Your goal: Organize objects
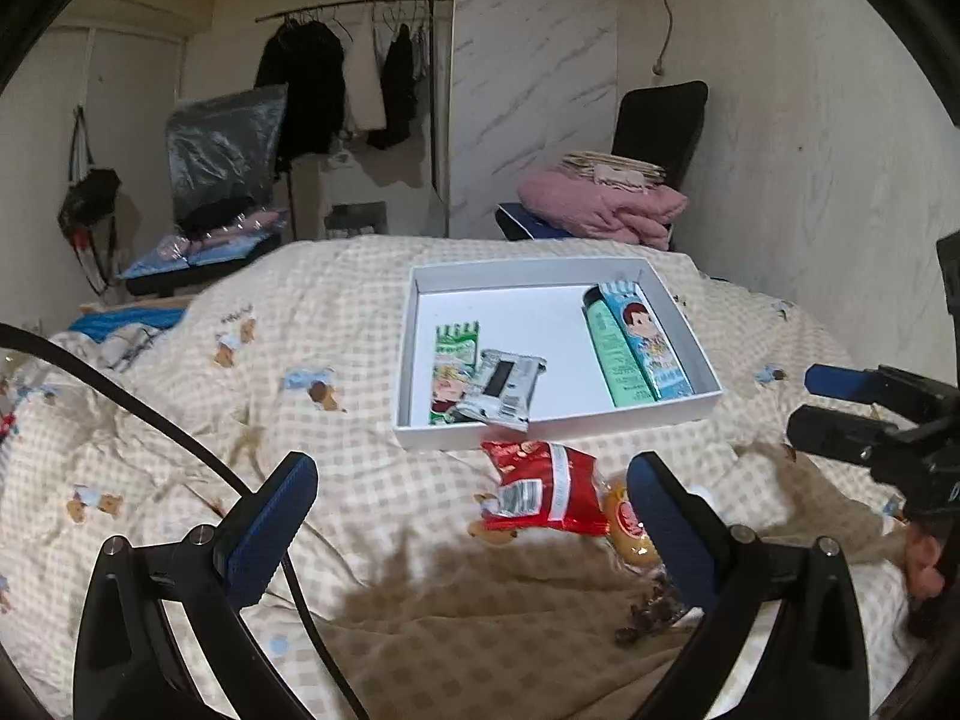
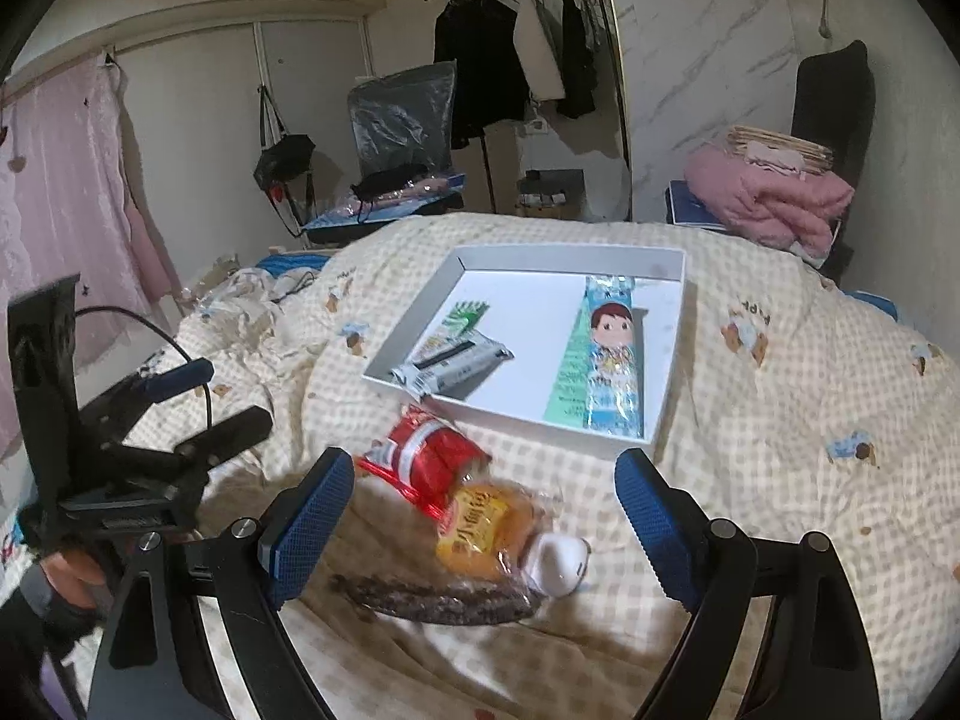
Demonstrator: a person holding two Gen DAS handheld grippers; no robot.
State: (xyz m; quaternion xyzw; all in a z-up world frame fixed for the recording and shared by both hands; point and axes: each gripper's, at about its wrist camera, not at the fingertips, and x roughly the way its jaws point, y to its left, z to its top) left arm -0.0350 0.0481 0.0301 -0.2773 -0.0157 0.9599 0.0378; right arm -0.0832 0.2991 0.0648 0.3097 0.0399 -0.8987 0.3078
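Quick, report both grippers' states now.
Left gripper: open, holding nothing, above the red snack packet.
Right gripper: open, holding nothing, above the yellow bread packet.

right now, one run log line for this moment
left gripper open | right gripper open | box: four packets inside | red packet, bread on bedspread

Home bedroom: bed with checkered quilt [image 1: 360, 312], clothes rail [image 1: 354, 3], pink curtain [image 2: 66, 192].
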